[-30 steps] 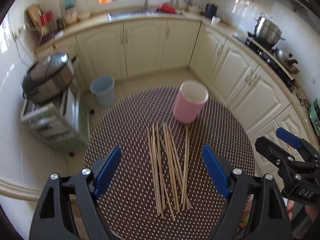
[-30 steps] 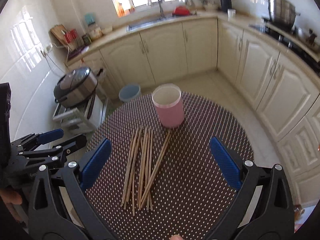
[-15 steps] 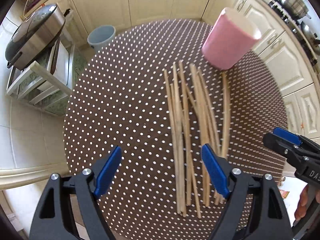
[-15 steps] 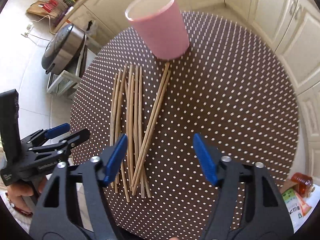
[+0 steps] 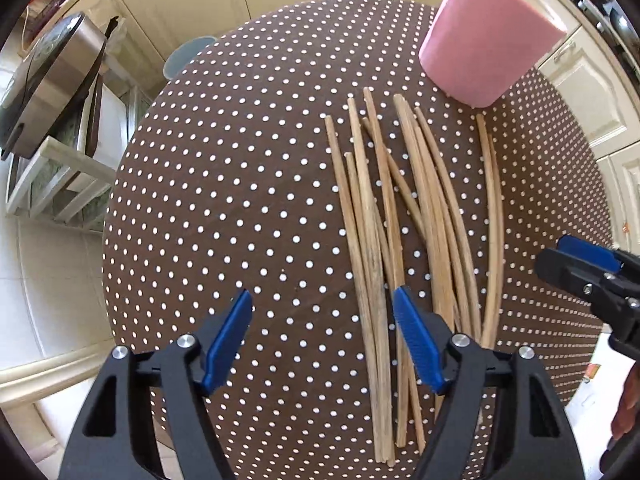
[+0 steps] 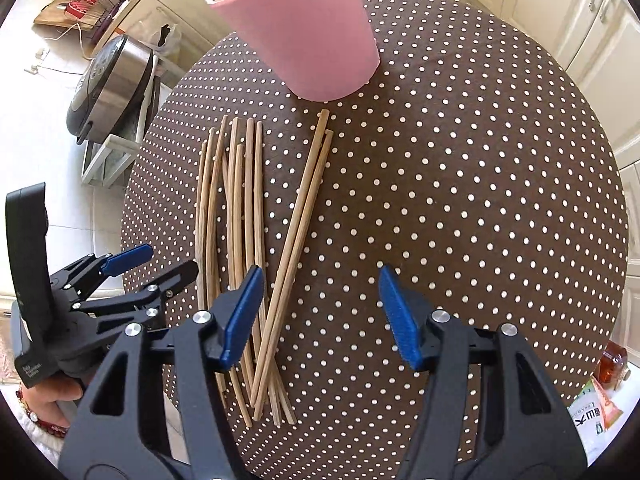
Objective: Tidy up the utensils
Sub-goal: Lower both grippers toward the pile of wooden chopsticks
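The left gripper (image 5: 322,320) has its jaws parted and empty, having just been narrowing, its right jaw over the leftmost chopsticks (image 5: 404,240); the right gripper (image 6: 320,300) also stands open, gripping nothing, its left jaw over the same bundle's near ends. The sticks look light, stiff, thin and apt to roll, so a pinch across a few at mid-length seems safest. Beyond the jaws stands the pink cup (image 6: 304,32) on the dotted worktop (image 6: 480,184); its inside cannot be seen
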The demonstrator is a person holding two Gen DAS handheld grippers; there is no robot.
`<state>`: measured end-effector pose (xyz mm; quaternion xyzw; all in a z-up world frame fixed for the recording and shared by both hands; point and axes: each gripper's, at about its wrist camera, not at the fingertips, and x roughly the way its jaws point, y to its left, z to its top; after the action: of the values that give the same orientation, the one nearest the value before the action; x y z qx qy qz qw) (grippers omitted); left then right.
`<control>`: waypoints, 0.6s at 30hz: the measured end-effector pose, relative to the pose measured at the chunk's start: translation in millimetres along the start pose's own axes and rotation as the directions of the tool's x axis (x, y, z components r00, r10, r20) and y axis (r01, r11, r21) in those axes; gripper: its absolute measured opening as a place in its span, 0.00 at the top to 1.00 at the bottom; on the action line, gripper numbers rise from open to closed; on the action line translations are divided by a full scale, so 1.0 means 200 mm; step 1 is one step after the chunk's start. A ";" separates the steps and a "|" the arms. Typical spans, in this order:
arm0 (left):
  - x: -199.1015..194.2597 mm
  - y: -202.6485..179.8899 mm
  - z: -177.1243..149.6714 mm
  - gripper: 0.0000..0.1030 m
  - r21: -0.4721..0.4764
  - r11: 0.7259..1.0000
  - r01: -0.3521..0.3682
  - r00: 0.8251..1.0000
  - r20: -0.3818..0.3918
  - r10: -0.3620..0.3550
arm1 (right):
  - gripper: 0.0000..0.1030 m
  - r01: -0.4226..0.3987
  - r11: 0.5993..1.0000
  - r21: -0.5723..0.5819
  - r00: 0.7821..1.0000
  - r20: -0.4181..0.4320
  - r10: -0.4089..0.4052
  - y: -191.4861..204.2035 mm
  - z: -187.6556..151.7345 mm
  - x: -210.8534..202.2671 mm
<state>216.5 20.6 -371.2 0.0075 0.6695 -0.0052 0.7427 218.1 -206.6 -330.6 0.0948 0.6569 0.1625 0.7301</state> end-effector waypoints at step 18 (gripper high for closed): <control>0.05 -0.01 -0.01 0.56 -0.002 0.997 0.073 0.997 -0.025 -0.073 | 0.63 0.007 1.000 0.006 0.997 -0.072 -0.007 0.04 0.11 0.16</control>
<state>215.8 19.1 -381.5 -0.0170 0.6786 -0.0319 0.7337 241.0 -186.0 -355.8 0.0889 0.6838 0.1611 0.7061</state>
